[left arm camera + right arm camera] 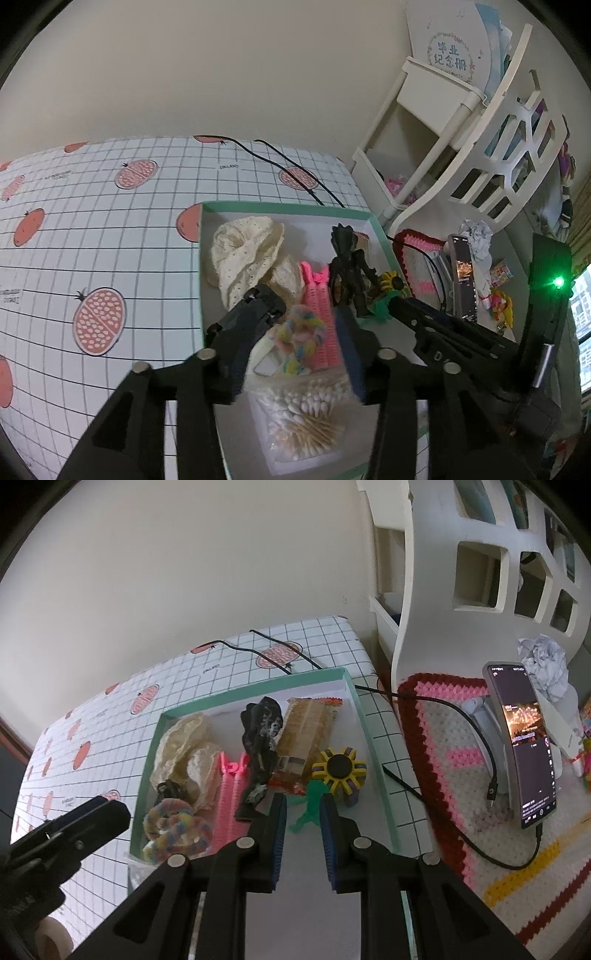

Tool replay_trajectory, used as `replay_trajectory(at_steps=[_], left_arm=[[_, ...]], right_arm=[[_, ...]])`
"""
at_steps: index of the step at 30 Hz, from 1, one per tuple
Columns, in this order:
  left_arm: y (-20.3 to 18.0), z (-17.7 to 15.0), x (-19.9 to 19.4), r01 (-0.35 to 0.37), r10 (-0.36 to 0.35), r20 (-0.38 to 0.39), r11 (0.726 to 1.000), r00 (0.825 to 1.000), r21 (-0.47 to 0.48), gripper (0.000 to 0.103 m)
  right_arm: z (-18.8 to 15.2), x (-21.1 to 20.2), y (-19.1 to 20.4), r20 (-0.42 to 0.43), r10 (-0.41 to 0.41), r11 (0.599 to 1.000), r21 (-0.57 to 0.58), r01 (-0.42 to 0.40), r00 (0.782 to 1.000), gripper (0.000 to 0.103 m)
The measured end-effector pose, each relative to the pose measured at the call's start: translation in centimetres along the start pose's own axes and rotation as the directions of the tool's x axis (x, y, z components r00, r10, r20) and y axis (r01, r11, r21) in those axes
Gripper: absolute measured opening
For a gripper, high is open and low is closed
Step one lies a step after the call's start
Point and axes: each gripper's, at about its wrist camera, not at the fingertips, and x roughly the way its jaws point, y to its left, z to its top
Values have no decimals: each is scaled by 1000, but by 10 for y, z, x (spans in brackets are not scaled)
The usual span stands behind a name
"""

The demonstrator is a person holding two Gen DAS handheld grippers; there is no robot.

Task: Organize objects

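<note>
Closest up, black fingers with blue pads fill the bottom of both views. The left gripper [304,308] is held with its jaws apart. A pastel scrunchie [301,332] sits between the pads without being squeezed, lower middle of the frame. It lies inside the teal-rimmed box [288,205], just above a bag of cotton swabs [306,417].

The right gripper [303,812] looks pinched together on a green rubbery figure [312,805] at lower centre of its view. The figure is in the box too, with its top end tucked against a yellow spinner toy [338,768].

Handling-wise, the figure is probably feather-light, floppy and maybe a bit tacky, so it's best taken at the torso, not a thin limb, which would likely stretch. The scrunchie should be soft and squashy, can't really be broken, and can be grabbed across the ring anywhere.

The figure's long axis runs nearly bottom to top of the frame, legs splayed toward the lower left and head end pointed up at the spinner. No real axis can be made out on the scrunchie, as it's just a flat-lying loop.
</note>
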Motion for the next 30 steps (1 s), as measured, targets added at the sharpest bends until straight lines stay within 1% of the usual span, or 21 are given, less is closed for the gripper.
replay_trajectory(at_steps=[1,2,3,4,5,7,8,9,10,12,14,16,18,19,21,22,25,26,27,30], left_arm=[[1,0,-1,-4,4,2,1000,1000,-1,50],[2,0,-1,-7,7,4,1000,1000,-4,52],[3,0,-3,-13,13,9,1000,1000,-11,58],[5,0,-5,-17,17,13,1000,1000,-16,65],[8,-1,-7,-20,21,21,1000,1000,-22,68],[12,1,-11,-29,30,32,999,999,-27,76],[14,1,-13,-34,35,36,999,999,-31,78],[19,0,-16,-42,43,44,998,998,-40,85],[22,-1,-18,-48,51,48,998,998,-48,91],[33,-3,-20,-62,67,54,995,996,-78,93],[42,-5,-21,-84,91,62,991,994,-100,96],[50,-8,-23,-132,139,81,987,987,-91,103],[57,-9,-23,-170,178,82,981,981,-92,103],[61,-10,-24,-172,181,80,979,980,-107,103],[71,-12,-26,-180,192,74,973,979,-142,103],[74,-13,-27,-189,201,71,971,977,-149,103],[79,-18,-30,-231,242,70,962,968,-144,103],[80,-20,-30,-244,255,67,960,965,-139,103],[80,-21,-31,-248,259,65,959,964,-139,103],[88,-27,-30,-249,259,48,957,965,-151,103]], right_arm=[[0,-1,1,2,-4,1000,-3,4,1000,21],[-1,-3,3,4,-10,1000,-9,10,1000,23],[-2,-4,4,4,-12,1000,-10,12,1000,29],[-3,-5,5,1,-14,1000,-9,14,1000,33],[-4,-5,5,-1,-15,1000,-9,15,1000,38],[-5,-6,7,0,-18,1000,-13,18,1000,41],[-6,-7,9,1,-21,1000,-21,21,1000,45],[-7,-7,10,2,-23,999,-24,23,1000,50],[-8,-8,11,4,-26,999,-26,26,1000,53],[-10,-11,13,10,-32,999,-31,32,999,59],[-12,-13,15,13,-34,999,-34,35,999,62],[-14,-15,15,15,-37,999,-33,37,999,66],[-16,-16,15,15,-41,999,-32,41,999,71],[-17,-17,15,15,-43,999,-33,44,999,72],[-19,-18,15,14,-49,998,-32,50,999,81],[-20,-18,16,11,-51,998,-31,52,999,83],[-22,-19,17,7,-51,998,-34,52,999,87],[-23,-20,18,8,-52,998,-37,53,999,93],[-24,-21,19,11,-52,998,-40,53,999,98],[-27,-25,24,20,-50,997,-57,51,999,102]])
